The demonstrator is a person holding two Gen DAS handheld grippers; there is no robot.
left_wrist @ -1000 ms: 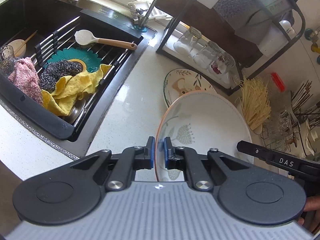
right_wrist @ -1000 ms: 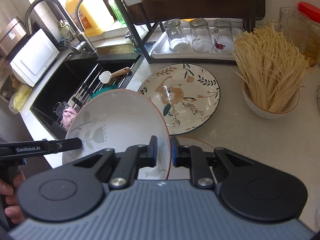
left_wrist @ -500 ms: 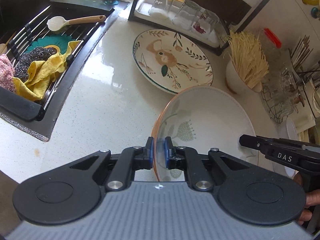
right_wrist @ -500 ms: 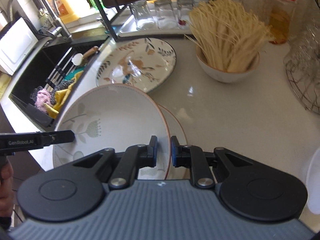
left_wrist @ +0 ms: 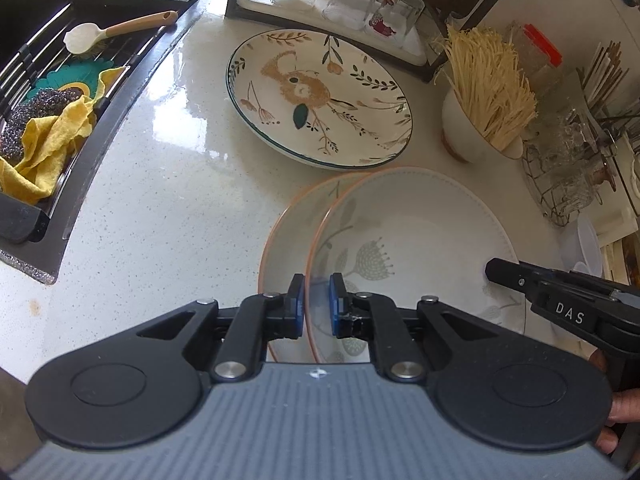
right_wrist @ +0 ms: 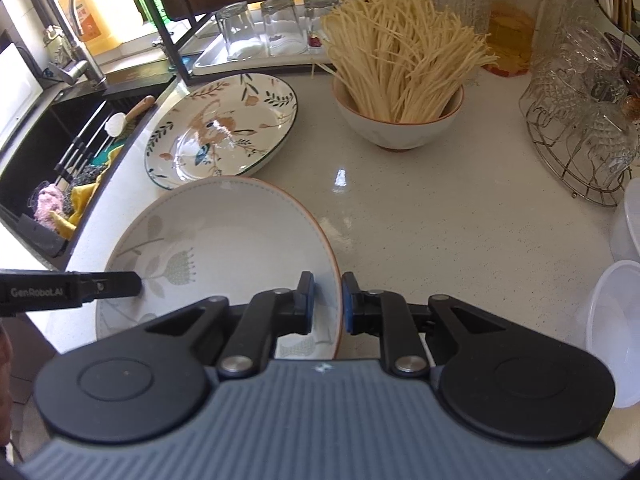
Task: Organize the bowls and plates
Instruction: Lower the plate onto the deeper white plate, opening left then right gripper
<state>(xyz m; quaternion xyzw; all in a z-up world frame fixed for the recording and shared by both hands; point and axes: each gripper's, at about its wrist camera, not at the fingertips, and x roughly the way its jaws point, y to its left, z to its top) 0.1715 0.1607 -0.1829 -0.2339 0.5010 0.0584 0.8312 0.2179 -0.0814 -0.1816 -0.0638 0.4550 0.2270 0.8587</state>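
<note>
A white plate (left_wrist: 420, 232) with an orange rim and a dandelion motif hangs low over the counter, held from both sides. My left gripper (left_wrist: 314, 300) is shut on its left rim, and my right gripper (right_wrist: 328, 300) is shut on its right rim. The right gripper's finger (left_wrist: 504, 274) shows at the plate's far side in the left wrist view. A matching orange-rimmed plate (left_wrist: 288, 236) lies on the counter just under the held plate (right_wrist: 224, 232), offset to the left. A large floral plate (left_wrist: 320, 96) lies further back.
A bowl of dry noodles (right_wrist: 400, 120) stands behind the plates. A wire basket of glassware (right_wrist: 580, 140) and plastic containers (right_wrist: 616, 312) are on the right. The sink (left_wrist: 48, 92) with a yellow cloth and a spoon is on the left. Upturned glasses (left_wrist: 352, 0) sit under the rack.
Both grippers have carried the plate away from the sink and down toward the counter. It now hangs just above the matching plate.
</note>
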